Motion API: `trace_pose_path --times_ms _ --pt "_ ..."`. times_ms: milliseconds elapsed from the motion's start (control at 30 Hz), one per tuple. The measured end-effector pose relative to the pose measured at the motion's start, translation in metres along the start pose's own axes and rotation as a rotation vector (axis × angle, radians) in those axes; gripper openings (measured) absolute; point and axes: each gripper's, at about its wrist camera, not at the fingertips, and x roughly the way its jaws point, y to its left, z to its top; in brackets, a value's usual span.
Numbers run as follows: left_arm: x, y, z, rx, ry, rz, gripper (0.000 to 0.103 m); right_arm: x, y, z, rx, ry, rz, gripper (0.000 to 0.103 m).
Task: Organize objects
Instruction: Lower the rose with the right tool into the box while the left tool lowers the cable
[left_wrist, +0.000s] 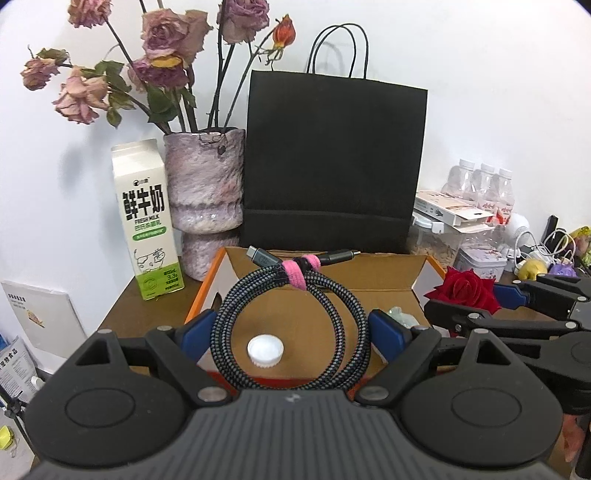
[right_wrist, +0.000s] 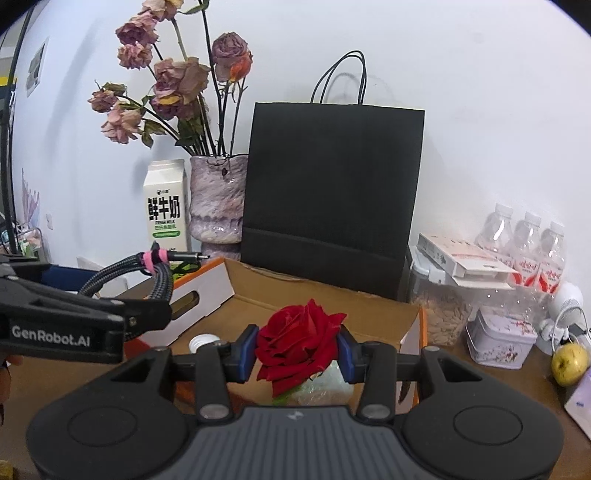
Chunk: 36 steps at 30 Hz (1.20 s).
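Left wrist view: the left gripper (left_wrist: 291, 332) stands wide, its blue pads pressed on either side of a coiled braided cable (left_wrist: 291, 325) bound with a pink strap (left_wrist: 299, 275), held above an open cardboard box (left_wrist: 417, 277). One white bottle cap (left_wrist: 265, 350) lies on the box floor. Right wrist view: the right gripper (right_wrist: 297, 352) is nearly closed, clamping one red rose (right_wrist: 297, 339) over the same box. Behind stand one black paper bag (left_wrist: 332, 162), one milk carton (left_wrist: 147, 221), one vase (left_wrist: 207, 188) of dried roses and three water bottles (left_wrist: 484, 188). Only the right view shows a yellow-green fruit (right_wrist: 569, 363) beside a tin (right_wrist: 500, 341); only the left shows both cable plugs.
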Motion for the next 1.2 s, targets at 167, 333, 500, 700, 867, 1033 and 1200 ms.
trace_pose_path --times_ms 167,333,500,700,867,1033,1200 --pt "0.021 -0.003 0.011 0.007 0.005 0.002 0.089 0.021 -0.006 0.008 -0.01 0.011 0.002 0.042" --pt "0.038 -0.004 0.02 0.001 0.004 0.002 0.089 0.039 -0.012 0.013 -0.014 0.029 0.0 0.042" --pt "0.054 -0.005 0.027 0.0 0.004 0.004 0.089 0.054 -0.017 0.012 -0.018 0.042 -0.001 0.042" --pt "0.074 -0.004 0.031 -0.004 0.018 0.016 0.089 0.074 -0.024 0.009 -0.004 0.075 -0.014 0.042" --pt "0.091 -0.002 0.03 -0.017 0.047 0.019 0.089 0.089 -0.026 0.004 0.005 0.105 -0.021 0.042" --pt "0.106 -0.002 0.029 -0.017 0.066 0.029 0.089 0.101 -0.028 -0.001 0.012 0.132 -0.027 0.042" --pt "0.117 -0.001 0.027 -0.013 0.088 0.027 0.089 0.107 -0.029 -0.005 0.017 0.147 -0.028 0.042"
